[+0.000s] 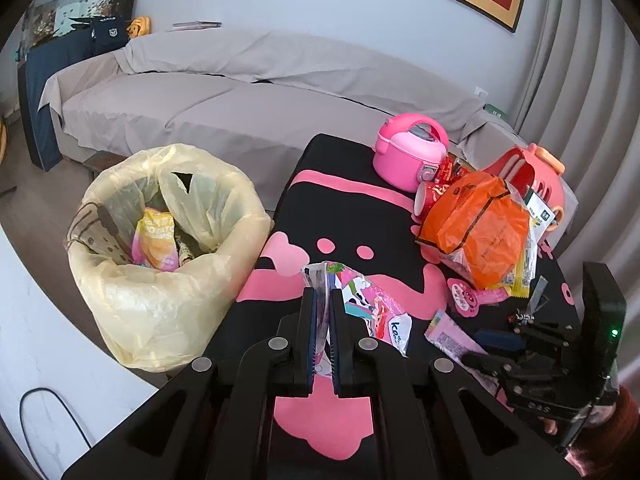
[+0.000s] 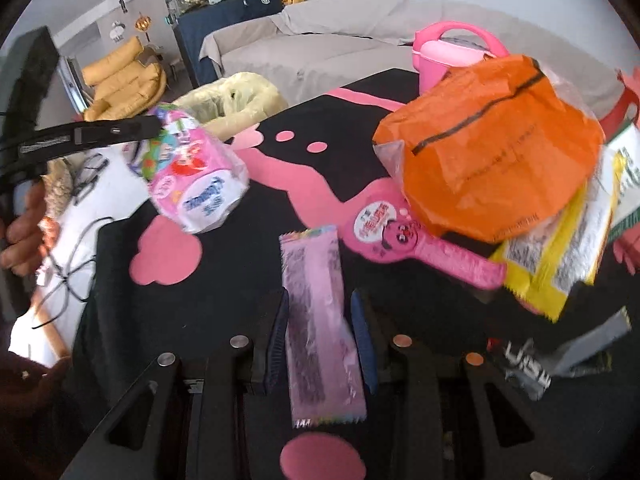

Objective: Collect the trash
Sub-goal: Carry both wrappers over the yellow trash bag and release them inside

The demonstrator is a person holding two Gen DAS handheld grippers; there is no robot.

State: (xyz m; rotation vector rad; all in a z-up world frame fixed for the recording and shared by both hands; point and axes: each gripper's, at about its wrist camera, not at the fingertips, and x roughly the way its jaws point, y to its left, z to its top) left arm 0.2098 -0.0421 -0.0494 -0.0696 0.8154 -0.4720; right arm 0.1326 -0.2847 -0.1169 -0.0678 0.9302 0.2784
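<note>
Two wrappers are in play. The left gripper (image 1: 323,308) is clamped on a colourful snack wrapper (image 1: 376,312), lifted above the black-and-pink table (image 1: 344,184) beside the lined trash bin (image 1: 160,248). The right gripper (image 2: 320,312) stands apart, straddling a flat pink wrapper (image 2: 320,320) lying on the table. It looks light, thin and slippery; pinching across its narrow middle seems best.

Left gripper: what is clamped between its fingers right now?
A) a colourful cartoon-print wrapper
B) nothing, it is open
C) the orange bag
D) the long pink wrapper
A: the left gripper is shut on the cartoon-print wrapper, held up off the table; the long pink wrapper lies flat between the right gripper's open fingers, and the orange bag sits untouched.
</note>
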